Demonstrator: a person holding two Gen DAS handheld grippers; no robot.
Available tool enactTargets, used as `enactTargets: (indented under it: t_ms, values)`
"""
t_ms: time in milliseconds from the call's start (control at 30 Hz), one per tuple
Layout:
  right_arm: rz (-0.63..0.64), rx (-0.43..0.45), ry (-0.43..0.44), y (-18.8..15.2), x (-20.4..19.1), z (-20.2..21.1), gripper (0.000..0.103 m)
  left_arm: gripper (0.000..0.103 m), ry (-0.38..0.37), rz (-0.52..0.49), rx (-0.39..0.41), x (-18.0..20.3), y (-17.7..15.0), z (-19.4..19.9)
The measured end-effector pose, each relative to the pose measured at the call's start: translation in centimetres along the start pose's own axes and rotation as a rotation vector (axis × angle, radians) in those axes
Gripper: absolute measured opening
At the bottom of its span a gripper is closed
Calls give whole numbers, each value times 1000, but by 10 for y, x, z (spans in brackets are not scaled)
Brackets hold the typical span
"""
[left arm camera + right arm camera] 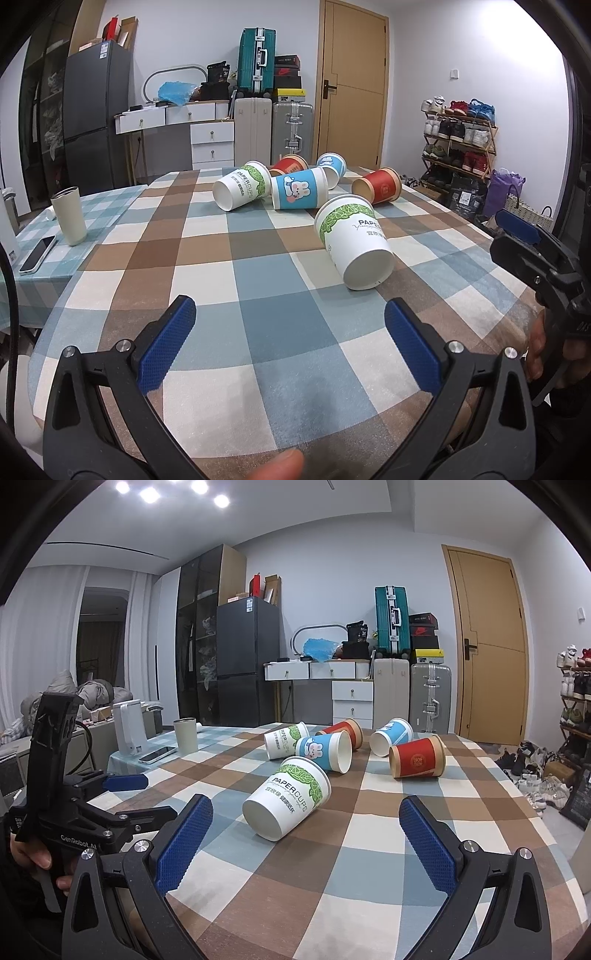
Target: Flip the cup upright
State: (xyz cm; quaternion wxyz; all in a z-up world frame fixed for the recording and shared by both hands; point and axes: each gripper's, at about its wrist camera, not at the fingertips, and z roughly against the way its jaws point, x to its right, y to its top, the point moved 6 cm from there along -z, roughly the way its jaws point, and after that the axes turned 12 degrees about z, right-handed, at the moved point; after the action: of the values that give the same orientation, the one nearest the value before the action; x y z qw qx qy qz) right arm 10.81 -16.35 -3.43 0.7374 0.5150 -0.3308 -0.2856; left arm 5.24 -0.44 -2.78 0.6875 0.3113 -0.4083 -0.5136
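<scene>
Six paper cups [356,242]: two white-green, two blue, two red.

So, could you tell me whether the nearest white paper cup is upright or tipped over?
Tipped: the nearest white cup lies on its side, base facing the camera.

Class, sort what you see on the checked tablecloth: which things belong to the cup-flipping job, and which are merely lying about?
Job:
nearest white paper cup with green leaves, on its side
five more tipped paper cups: white-green, two blue, two red
left gripper, right gripper, both open

Lying about:
cream tumbler
white smartphone
white kettle
</scene>
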Motion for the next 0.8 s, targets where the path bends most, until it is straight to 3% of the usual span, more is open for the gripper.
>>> enactTargets:
  t_ms: [300,800]
  values:
    - [1,-19,1,-1,1,1,103,102,-4,-1,-3,3,-1,-3]
    - [-25,-102,-32,-8,20,-6,103,102,6,-13,-75,22,14,-28]
